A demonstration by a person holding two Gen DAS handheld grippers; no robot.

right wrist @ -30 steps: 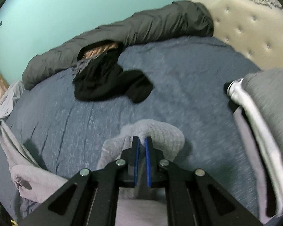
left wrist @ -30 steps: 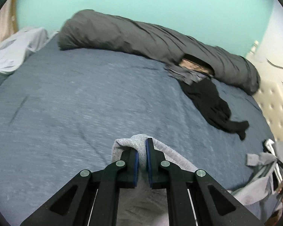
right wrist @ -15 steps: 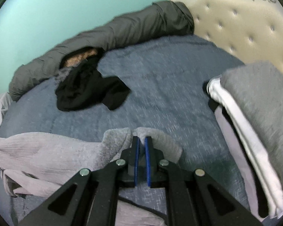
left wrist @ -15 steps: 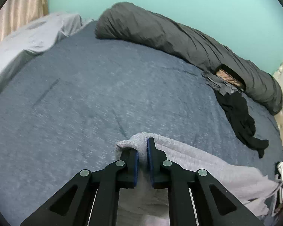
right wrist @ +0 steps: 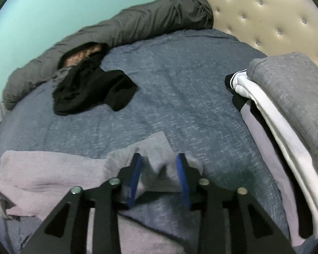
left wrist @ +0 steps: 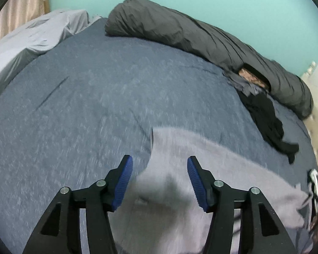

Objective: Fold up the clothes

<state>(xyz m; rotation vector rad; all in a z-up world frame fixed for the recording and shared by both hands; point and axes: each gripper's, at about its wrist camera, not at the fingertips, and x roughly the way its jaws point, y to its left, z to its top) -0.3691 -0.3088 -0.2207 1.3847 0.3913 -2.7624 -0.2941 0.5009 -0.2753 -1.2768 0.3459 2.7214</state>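
A light grey garment [left wrist: 212, 169] lies spread on the blue-grey bed [left wrist: 95, 97]. In the left wrist view its corner sits between and just beyond the blue pads of my left gripper [left wrist: 160, 165], which stands open and holds nothing. In the right wrist view the same grey garment [right wrist: 53, 169] stretches to the left, and one corner of it pokes up between the fingers of my right gripper [right wrist: 160, 163], also open. The cloth looks blurred, as if falling.
A black garment [right wrist: 91, 91] lies crumpled further back, near a long dark grey rolled duvet [left wrist: 190, 31]. A stack of folded clothes [right wrist: 286, 105] sits at the right by the cream tufted headboard [right wrist: 265, 14]. A pale sheet [left wrist: 31, 36] bunches at the far left.
Both grippers were shut on the light grey garment and have now opened. The garment has dropped out and lies spread on the bed.
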